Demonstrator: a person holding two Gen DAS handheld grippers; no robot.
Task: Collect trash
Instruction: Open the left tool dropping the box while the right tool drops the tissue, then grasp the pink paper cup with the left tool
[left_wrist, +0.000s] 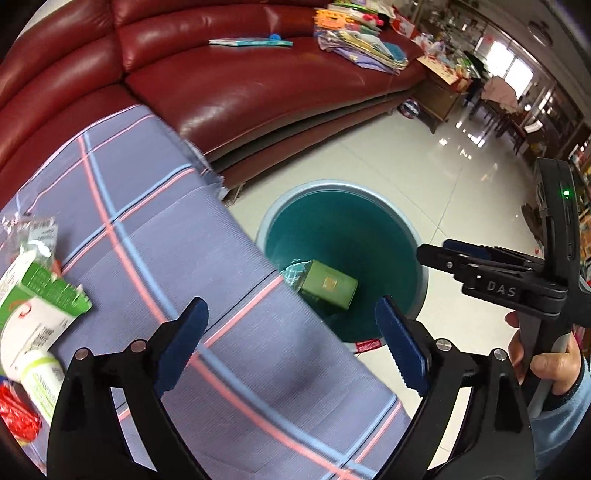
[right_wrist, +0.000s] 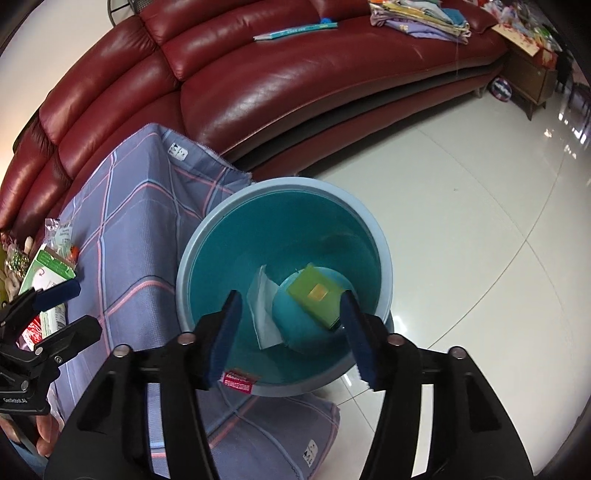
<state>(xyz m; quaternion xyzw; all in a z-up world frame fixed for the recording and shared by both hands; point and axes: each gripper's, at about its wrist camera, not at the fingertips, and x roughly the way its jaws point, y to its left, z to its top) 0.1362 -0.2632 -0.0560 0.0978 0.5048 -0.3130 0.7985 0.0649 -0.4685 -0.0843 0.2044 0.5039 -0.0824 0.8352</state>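
While the green box (right_wrist: 316, 297) lies inside the bin (right_wrist: 192, 258), both tools, left tool (left_wrist: 291, 345) and right tool (right_wrist: 291, 338), are held wide open above it, gripping nothing.

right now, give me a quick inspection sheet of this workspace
surface: plaid cloth over the table
job's things: bin on floor holds green box and white wrapper; green-white carton, white tube, red packet on the cloth
clutter: book and fabric pile on sofa
grippers: left gripper jaws open, empty; right gripper jaws open over bin
cables: nothing seen
surroundings: tiled floor
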